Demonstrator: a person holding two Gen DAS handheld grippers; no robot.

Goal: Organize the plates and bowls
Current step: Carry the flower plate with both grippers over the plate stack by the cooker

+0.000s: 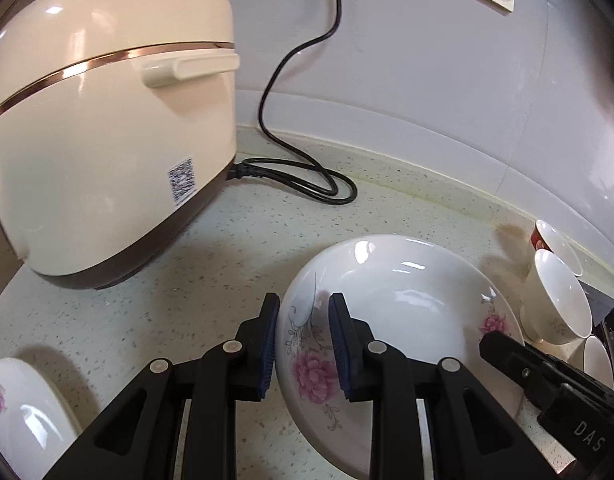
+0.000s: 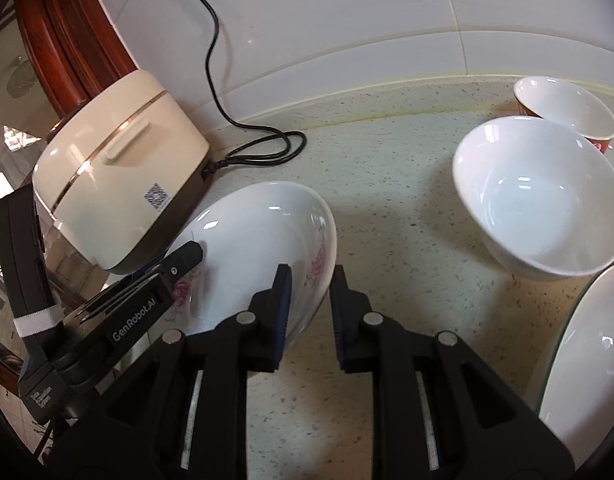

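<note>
Both hand-held grippers (image 1: 303, 344) grip floral plate (image 1: 399, 300).

Left gripper (image 1: 303, 344): black plastic linkage arms, two per finger, with round silver pivot pins at the joints, triangular cut-outs lower down, and ribbed dark-blue pads (image 1: 269, 350) on the inner faces of the fingers. Right gripper (image 2: 307, 312): same black build with silver pins, blue pads and pale strips showing inside the slots of the base. Seen from the side in the opposite views: boxy black housings with white lettering "GenRobot.AI" and "Data Acquisition System" on the left unit, "DAS" on the right one, a small screw head near each fingertip, a white strap band around a black bracket.
</note>
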